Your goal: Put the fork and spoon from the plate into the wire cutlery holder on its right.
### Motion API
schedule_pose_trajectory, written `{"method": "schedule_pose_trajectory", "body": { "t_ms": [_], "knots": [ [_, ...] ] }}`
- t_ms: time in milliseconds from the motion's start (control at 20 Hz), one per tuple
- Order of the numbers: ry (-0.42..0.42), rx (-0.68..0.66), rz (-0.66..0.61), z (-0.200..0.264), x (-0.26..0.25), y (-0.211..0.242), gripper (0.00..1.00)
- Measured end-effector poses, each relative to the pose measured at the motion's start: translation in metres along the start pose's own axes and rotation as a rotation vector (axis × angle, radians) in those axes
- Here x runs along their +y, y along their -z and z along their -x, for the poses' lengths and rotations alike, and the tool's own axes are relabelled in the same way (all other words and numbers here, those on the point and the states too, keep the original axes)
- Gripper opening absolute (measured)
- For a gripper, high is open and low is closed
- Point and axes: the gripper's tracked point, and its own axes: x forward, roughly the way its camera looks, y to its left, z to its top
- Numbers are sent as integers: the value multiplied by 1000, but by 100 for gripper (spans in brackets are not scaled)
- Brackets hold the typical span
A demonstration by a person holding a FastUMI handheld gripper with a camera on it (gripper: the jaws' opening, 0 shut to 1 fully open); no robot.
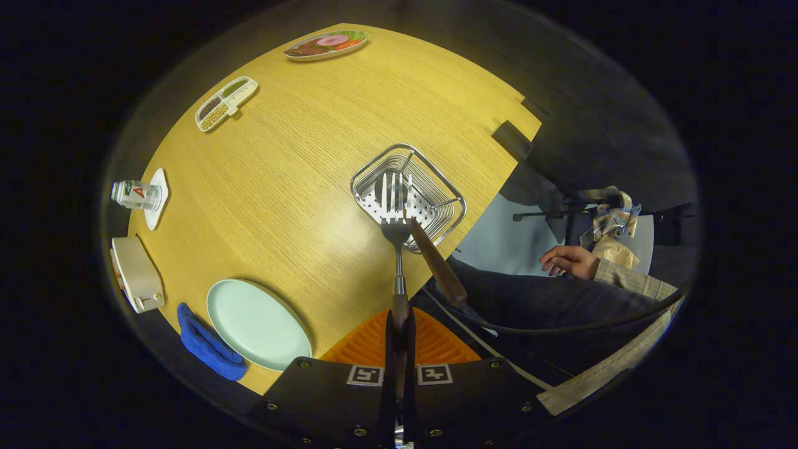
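Observation:
My gripper (399, 321) is shut on the dark handle of a metal fork (397, 234), held above the table. The fork's tines reach over the near side of the square wire cutlery holder (368, 171). A brown-handled utensil (441, 268), probably the spoon, stands in the holder and leans out over its near right corner; its head is hidden. The pale green plate (257, 323) lies to the left of my fingers with nothing on it.
A blue cloth (209, 343) and a white box (137, 274) lie left of the plate. Farther off are a small bottle (136, 194) on a white dish, a divided tray (225, 103) and a food platter (327, 45). A person's hand (570, 260) rests beyond the table's right edge.

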Motion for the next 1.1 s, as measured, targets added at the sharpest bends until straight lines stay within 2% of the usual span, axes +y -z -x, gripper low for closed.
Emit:
{"method": "schedule_pose_trajectory", "body": {
  "t_ms": [250,350,400,500,550,600,700,1100],
  "knots": [
    [-5,50,10,-3,2,-11,6],
    [-19,43,30,-2,7,-17,7],
    [-7,34,42,-1,4,-21,11],
    [4,6,61,2,3,-28,11],
    [1,-8,61,5,4,-31,13],
    [-5,-20,58,8,4,-33,29],
    [-17,-38,55,12,6,-35,33],
    [-13,-123,108,28,6,-36,33]
  ]
}}
